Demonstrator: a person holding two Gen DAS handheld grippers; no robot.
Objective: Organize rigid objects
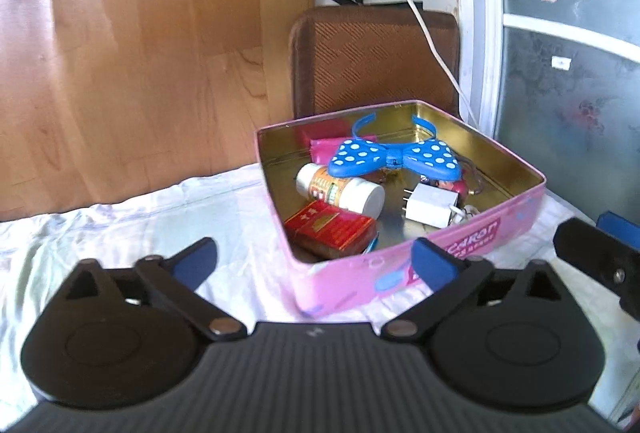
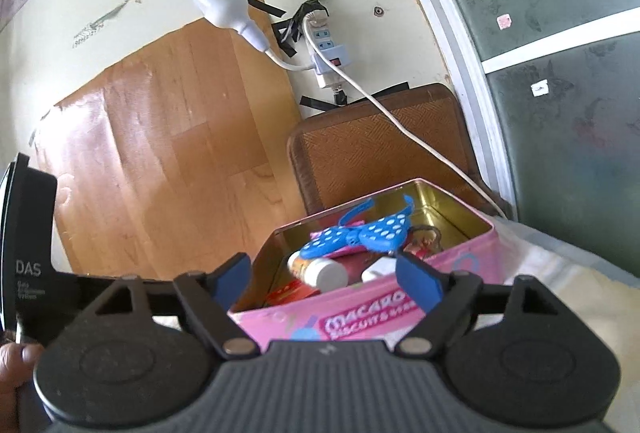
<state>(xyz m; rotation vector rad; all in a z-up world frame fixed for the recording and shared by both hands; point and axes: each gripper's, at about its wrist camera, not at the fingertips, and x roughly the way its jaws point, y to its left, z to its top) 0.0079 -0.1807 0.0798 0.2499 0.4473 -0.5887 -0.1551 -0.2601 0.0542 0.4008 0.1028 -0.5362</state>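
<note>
Pink tin (image 1: 404,265), open and lidless, sits on a pale cloth (image 1: 120,233) straight ahead of both hand-held grippers. The left gripper (image 1: 316,261) hovers low over the cloth, its 2 blue-padded fingers spread wide apart and holding nothing; the tin's near corner lies just beyond and between the fingertips. The right gripper (image 2: 324,277) is also spread and empty, close to the tin's front wall, whose lettering fills the gap between its fingers. In my judgement the right gripper is slightly nearer.

Inside the tin, nearest first: a red packet (image 1: 332,229), a white-capped pill bottle (image 1: 340,191) lying on its side with its long axis running left to right, a white charger plug (image 1: 430,207), and a blue polka-dot bow (image 1: 394,157) lying across the back, its long axis also left to right. A magenta item is partly hidden behind the bow.

Behind the tin are a brown woven cushion (image 1: 376,65), a wooden panel (image 1: 160,53) and a white cable (image 2: 400,121).
</note>
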